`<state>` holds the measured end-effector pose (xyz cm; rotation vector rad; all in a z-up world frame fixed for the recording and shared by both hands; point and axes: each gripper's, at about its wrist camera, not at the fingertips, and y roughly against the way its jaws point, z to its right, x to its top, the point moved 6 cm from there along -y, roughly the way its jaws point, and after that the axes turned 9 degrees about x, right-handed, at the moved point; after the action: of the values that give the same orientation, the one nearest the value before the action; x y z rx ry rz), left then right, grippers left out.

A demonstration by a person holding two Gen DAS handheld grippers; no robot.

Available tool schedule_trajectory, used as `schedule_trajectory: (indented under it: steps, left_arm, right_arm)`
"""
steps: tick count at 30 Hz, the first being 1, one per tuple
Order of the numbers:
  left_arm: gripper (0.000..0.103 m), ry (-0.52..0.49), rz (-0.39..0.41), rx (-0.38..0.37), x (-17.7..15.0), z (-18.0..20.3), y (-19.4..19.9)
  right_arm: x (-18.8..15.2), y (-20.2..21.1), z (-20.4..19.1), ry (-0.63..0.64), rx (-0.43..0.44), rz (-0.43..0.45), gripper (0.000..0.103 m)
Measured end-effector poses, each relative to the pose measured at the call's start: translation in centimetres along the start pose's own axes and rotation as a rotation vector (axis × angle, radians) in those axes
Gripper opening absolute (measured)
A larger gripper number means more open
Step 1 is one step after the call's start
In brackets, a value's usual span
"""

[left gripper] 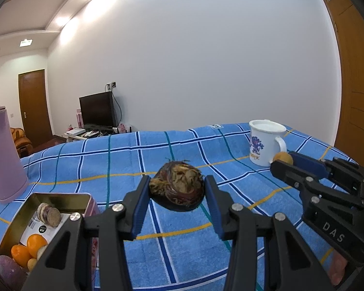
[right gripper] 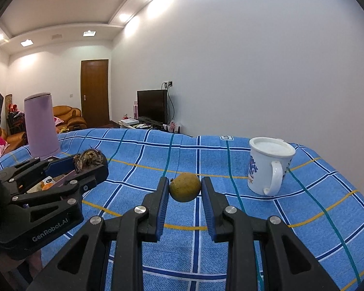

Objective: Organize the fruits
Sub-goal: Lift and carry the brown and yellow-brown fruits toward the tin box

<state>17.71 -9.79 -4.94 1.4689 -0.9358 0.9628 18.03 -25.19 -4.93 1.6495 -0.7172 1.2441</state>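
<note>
My left gripper is shut on a dark purple-brown fruit with a dry leafy cap; its blue pads press both sides. In the right wrist view this fruit sits at the tip of the left gripper. The right gripper is shut on a small round yellow-brown fruit just above the blue checked cloth. From the left wrist view, that yellow fruit shows at the right gripper's tip, next to the mug.
An open gold tin at the lower left holds oranges and other fruit. A tall purple tumbler stands behind the tin. A lidded white mug stands at the right. The cloth's far edge drops off toward the room.
</note>
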Motion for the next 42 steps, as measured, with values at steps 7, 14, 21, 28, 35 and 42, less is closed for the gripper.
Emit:
schedule_trajectory:
  steps: [7, 14, 21, 28, 35, 42]
  left_arm:
    - [0.046, 0.017, -0.011, 0.005, -0.3, -0.8, 0.1]
    - [0.046, 0.013, -0.008, 0.008, -0.6, -1.6, 0.9]
    - [0.046, 0.003, 0.008, 0.013, -1.0, -2.8, 2.2]
    - [0.046, -0.023, 0.021, 0.008, -1.7, -4.2, 4.1]
    - [0.046, -0.043, 0.040, 0.003, -2.3, -6.2, 5.4]
    - [0.046, -0.036, 0.039, 0.029, -2.5, -7.9, 5.9]
  right_arm:
    - [0.1, 0.2, -0.7, 0.015, 0.007, 0.008, 0.029]
    - [0.1, 0.1, -2.3, 0.030, 0.024, 0.011, 0.029]
    - [0.0, 0.3, -4.4, 0.029, 0.035, 0.011, 0.029]
    - [-0.3, 0.6, -6.4, 0.014, 0.033, 0.006, 0.029]
    - [-0.4, 0.1, -9.6, 0.034, 0.043, -0.006, 0.029]
    - [-0.5, -0.4, -11.3, 0.046, 0.078, -0.017, 0.029]
